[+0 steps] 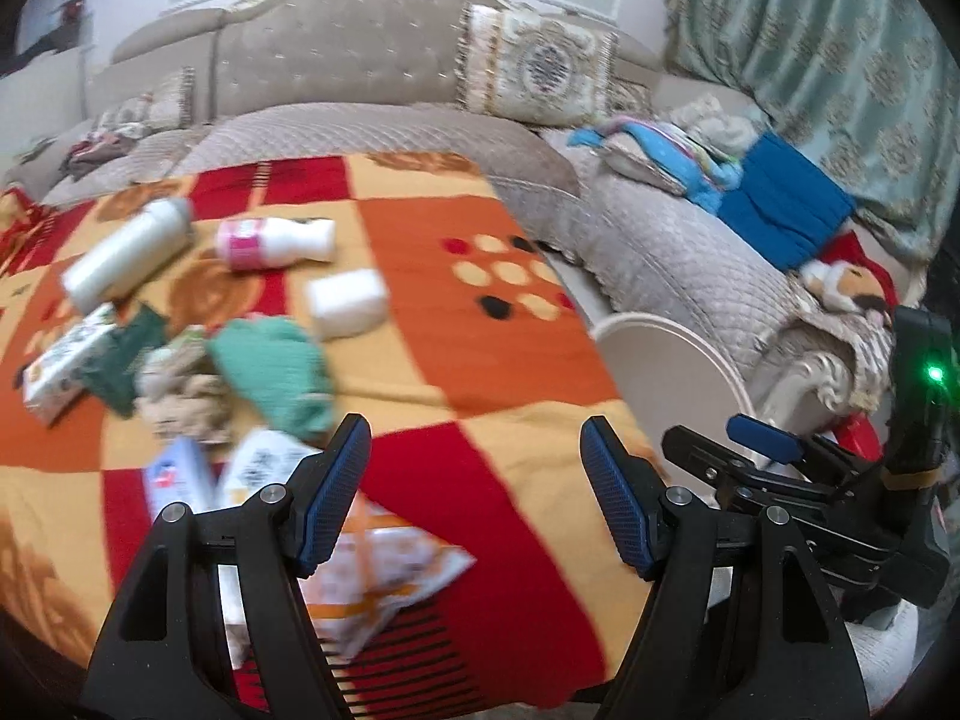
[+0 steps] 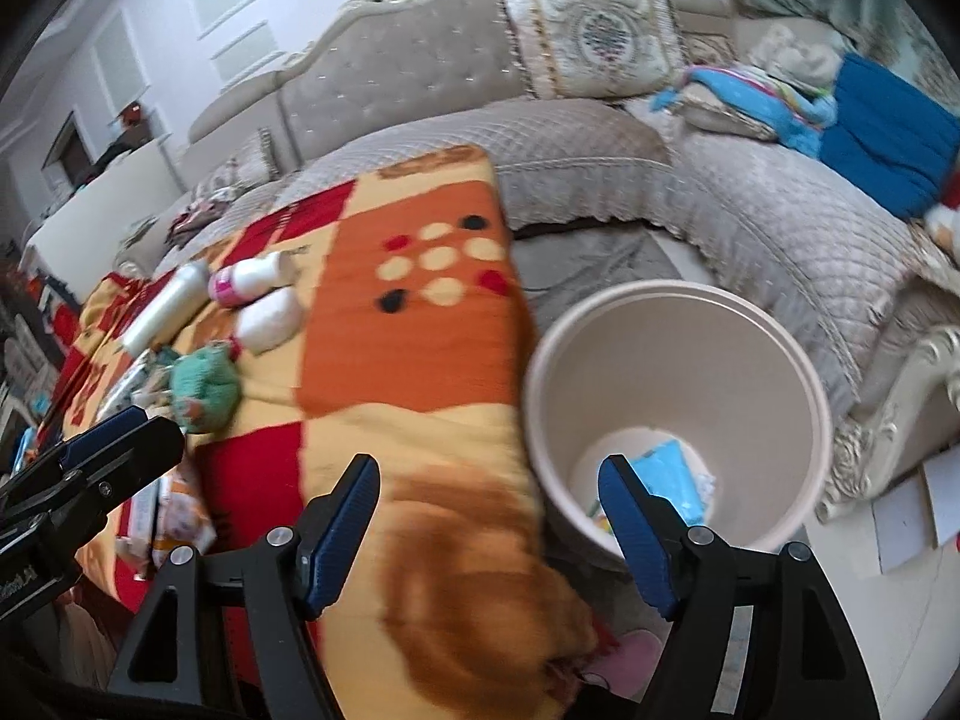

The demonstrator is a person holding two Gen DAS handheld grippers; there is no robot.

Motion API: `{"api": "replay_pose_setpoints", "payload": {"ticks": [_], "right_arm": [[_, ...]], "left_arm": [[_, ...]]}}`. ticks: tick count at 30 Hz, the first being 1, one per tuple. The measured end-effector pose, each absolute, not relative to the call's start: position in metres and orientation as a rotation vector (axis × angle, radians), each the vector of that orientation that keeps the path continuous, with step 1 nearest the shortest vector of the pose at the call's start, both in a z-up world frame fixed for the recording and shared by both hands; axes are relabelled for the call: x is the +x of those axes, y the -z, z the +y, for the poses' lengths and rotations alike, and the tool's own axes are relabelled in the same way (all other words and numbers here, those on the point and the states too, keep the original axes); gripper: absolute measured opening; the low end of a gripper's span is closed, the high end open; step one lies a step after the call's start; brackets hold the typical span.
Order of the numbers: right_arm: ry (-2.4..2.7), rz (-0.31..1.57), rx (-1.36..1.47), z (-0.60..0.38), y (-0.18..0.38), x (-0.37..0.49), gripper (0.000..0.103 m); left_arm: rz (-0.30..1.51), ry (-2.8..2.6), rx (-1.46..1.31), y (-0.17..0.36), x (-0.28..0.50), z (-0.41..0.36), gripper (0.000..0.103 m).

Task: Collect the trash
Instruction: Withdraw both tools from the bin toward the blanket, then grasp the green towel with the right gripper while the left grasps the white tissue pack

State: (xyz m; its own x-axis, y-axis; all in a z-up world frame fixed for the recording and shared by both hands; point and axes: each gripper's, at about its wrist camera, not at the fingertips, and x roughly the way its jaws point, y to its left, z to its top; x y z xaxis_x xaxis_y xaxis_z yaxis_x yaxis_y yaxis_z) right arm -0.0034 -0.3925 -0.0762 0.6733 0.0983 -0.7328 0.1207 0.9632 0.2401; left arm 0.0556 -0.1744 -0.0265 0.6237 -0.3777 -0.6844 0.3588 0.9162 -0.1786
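Trash lies on a red, orange and yellow blanket: a white bottle, a pink-labelled bottle, a white wad, a green crumpled cloth, a small carton, and wrappers near my left gripper, which is open and empty above the blanket. My right gripper is open and empty, over the blanket edge beside the beige bin. The bin holds a blue packet and scraps. The bin rim also shows in the left wrist view.
A quilted grey sofa curves behind the blanket and bin, with a patterned cushion, a blue folded cloth and colourful fabric on it. A green curtain hangs at the right. Papers lie on the floor right of the bin.
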Motion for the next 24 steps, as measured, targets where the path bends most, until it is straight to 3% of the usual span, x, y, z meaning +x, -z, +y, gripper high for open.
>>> {"api": "replay_pose_setpoints", "payload": {"ticks": [24], "right_arm": [[-0.320, 0.932, 0.137, -0.253, 0.077, 0.080, 0.074]], "left_arm": [[0.872, 0.135, -0.190, 0.053, 0.096, -0.008, 0.071]]}}
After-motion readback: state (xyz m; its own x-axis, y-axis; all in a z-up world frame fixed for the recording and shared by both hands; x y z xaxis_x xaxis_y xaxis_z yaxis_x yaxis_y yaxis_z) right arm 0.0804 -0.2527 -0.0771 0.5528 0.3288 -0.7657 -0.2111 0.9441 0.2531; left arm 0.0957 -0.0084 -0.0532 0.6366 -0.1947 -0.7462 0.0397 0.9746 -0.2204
